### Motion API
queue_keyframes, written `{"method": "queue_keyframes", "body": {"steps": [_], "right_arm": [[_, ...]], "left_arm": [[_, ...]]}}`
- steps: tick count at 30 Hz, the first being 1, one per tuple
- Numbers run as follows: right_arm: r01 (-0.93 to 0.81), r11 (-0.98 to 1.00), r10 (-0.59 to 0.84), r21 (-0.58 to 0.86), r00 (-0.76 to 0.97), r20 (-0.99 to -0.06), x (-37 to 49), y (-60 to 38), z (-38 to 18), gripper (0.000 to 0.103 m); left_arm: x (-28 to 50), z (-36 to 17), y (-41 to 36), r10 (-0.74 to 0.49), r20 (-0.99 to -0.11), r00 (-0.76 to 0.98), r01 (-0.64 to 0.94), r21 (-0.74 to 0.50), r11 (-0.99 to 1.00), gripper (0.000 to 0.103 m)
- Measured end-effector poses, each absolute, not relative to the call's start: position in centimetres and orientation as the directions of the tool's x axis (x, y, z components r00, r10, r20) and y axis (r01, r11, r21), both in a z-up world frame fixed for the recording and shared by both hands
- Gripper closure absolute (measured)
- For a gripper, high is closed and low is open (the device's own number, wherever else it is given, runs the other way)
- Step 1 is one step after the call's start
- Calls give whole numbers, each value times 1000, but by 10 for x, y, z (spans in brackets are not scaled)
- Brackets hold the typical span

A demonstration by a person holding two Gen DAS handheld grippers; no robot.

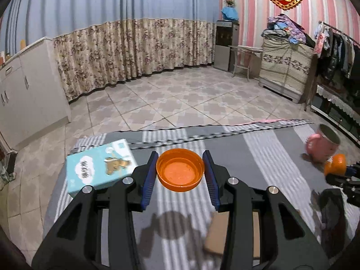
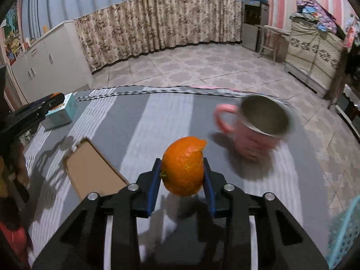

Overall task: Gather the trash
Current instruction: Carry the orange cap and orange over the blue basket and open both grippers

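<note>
- Nearest the left wrist lens: left tool, black arms with blue pads, pinching an orange cap by its rim, hollow side facing the camera.
- Held clear above the striped grey cloth covering the surface; cap's shadow falling on the cloth below.
- Just left of that tool: a light blue box lying flat near the cloth's far left corner.
- Under the tool's right arm: a brown cardboard piece, partly hidden, blurred.
- Far right in the same view: a pink mug, tilted, with a metal inside; beside it, an orange peel and a dark bit of the right tool at the edge.
- Nearest the right wrist lens: right tool, blue pads pressed on both sides of the peel, a rounded, bumpy shell with a torn upper edge.
- Peel lifted off the cloth, shadow beneath it.
- Right of the peel and a little farther: the mug, handle pointing left, heavily blurred.
- Left of the peel: the cardboard, flat on the cloth, rim slightly raised.
- Far left: the box near the cloth's corner, with the left tool's black arm crossing in front of it.
- Lower right corner: a turquoise mesh basket, only partly in view.
- Beyond the surface: tiled floor, floral curtain, white cabinet.
</note>
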State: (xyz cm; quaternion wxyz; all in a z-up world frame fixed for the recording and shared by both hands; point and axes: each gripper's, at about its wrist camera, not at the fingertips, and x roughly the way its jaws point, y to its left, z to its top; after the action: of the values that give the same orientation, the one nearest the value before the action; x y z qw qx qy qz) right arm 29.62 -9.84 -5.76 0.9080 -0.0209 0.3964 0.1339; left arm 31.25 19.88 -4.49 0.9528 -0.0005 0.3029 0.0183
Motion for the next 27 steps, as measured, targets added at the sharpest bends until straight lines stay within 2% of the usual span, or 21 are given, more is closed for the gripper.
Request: {"method": "queue_keyframes", "body": {"steps": [3,6,16,22,27], "right_arm": [[-222,974,193,53,676,-712,273,-146,-45,68],[-177,984,142,22,703,-697,254,-185,-39,68],[109,993,-60,34,751,-658,176,-341,-37,68],[238,971,-180,10,763,-621,138,-403,-41,68],[269,963,-206,11,762,-614,135,-434,-40,68]], "left_arm": [[301,-34,175,26,-564,825,-10,33,999,64],[287,-20,152,-13,-545,838,19,5,1000,64],[249,-1,57,-100,-510,854,87,-50,995,64],[226,-8,-35,-186,-538,822,190,-49,981,64],[206,-14,-123,-286,-544,789,311,-48,949,64]]}}
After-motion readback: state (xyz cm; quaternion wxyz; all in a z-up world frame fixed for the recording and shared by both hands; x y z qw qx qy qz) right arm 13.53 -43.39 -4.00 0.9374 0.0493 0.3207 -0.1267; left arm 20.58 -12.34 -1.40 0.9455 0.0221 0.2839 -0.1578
